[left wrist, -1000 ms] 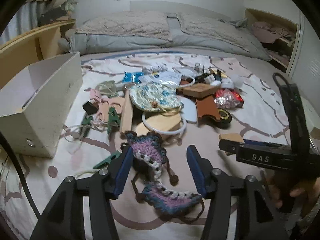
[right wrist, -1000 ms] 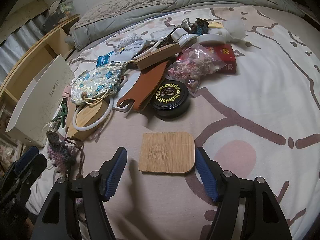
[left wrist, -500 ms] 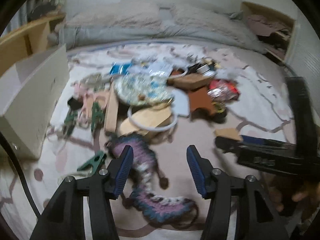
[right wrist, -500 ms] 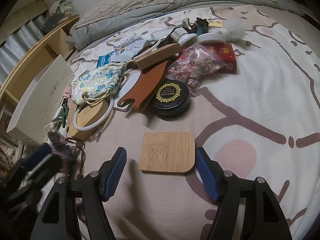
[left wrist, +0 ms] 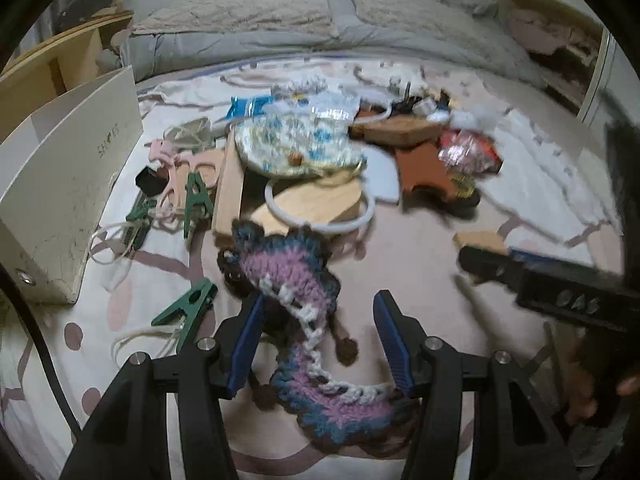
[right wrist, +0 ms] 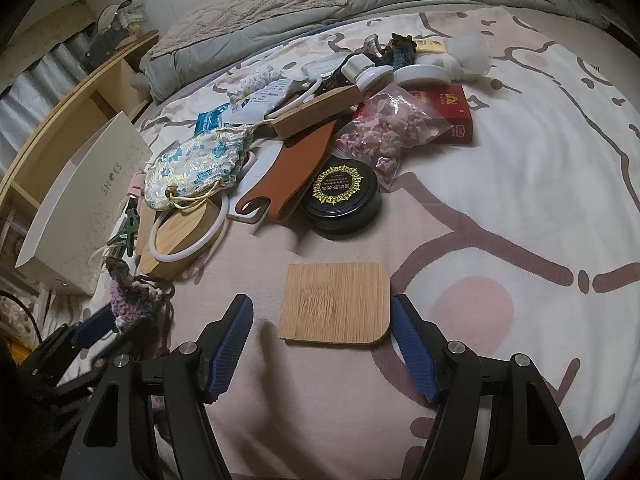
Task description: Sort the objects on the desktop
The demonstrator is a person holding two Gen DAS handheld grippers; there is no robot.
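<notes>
On the bedspread (left wrist: 400,264), a purple-and-blue crocheted piece (left wrist: 296,280) lies curled.

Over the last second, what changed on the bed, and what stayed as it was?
The left gripper tilted and sank toward the crocheted piece, which now sits further up between its open fingers; nothing was gripped. The right gripper kept still, open around the bamboo coaster, pads not pressing. The clutter pile and white box lie as before.

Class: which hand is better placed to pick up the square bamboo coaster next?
Right. Its tongs stand open astride the square bamboo coaster; the left tongs straddle the purple crocheted piece instead.
</notes>
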